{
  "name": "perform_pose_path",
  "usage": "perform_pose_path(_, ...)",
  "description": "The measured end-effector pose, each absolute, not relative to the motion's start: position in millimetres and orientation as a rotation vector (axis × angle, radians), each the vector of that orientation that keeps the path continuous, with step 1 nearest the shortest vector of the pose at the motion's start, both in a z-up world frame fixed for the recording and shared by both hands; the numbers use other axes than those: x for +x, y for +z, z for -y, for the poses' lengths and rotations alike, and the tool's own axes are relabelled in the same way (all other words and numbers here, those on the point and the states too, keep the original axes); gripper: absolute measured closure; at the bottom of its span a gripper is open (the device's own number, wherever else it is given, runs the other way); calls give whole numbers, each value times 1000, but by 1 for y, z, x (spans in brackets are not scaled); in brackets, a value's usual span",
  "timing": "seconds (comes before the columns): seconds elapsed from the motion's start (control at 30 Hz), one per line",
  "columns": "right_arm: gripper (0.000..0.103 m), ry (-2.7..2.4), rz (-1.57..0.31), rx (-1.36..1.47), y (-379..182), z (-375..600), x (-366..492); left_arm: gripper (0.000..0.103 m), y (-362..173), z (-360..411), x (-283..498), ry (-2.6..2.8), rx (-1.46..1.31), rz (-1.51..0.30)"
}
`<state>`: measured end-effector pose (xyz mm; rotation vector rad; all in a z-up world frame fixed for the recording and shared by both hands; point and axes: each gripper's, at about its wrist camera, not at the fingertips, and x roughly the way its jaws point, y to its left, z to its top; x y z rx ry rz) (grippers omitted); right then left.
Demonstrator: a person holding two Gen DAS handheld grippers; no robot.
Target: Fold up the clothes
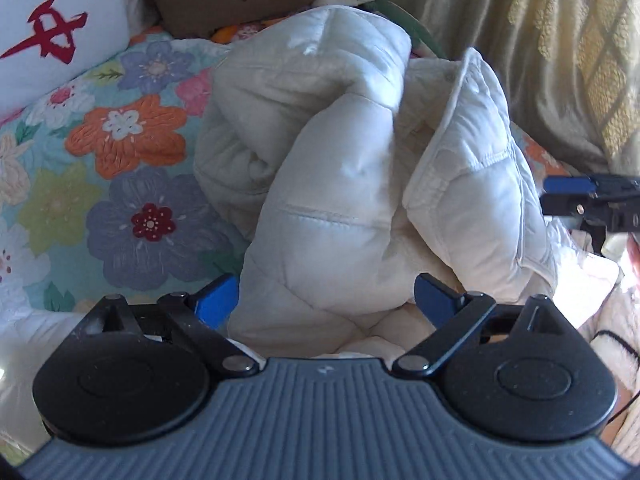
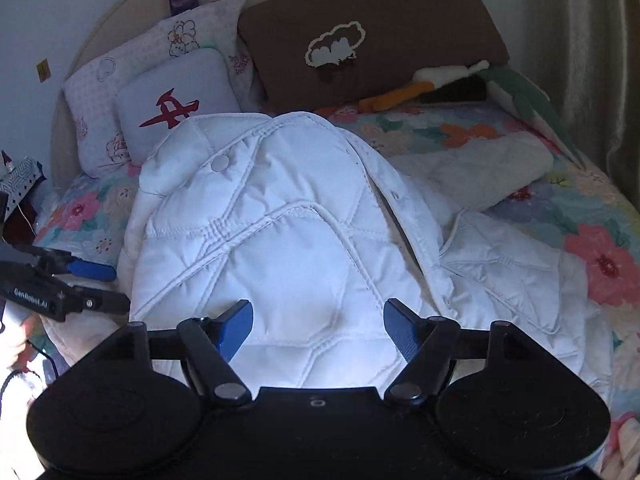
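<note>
Between the wide-apart fingers of the left gripper (image 1: 326, 300) and of the right gripper (image 2: 318, 330) sits the puffy white jacket (image 2: 280, 240), bunched on the flowery bed (image 1: 120, 184). Neither gripper holds it. The puffy fold may spring open, because nothing presses it down.

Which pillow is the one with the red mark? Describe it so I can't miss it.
Start at the bed's curved headboard. Against it leans a pink-patterned pillow, and the small plain white pillow rests in front. Only it carries a bold red character; the brown cushion beside it shows a white cloud shape.
</note>
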<state>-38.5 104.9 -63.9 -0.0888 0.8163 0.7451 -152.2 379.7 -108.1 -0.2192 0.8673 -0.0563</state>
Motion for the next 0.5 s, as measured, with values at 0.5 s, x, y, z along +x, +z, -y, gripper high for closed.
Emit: perform_pose_path(0.5,13,866,-1126,350,-182,-89,55,47,-135,-383,-128,-108,-253,-792)
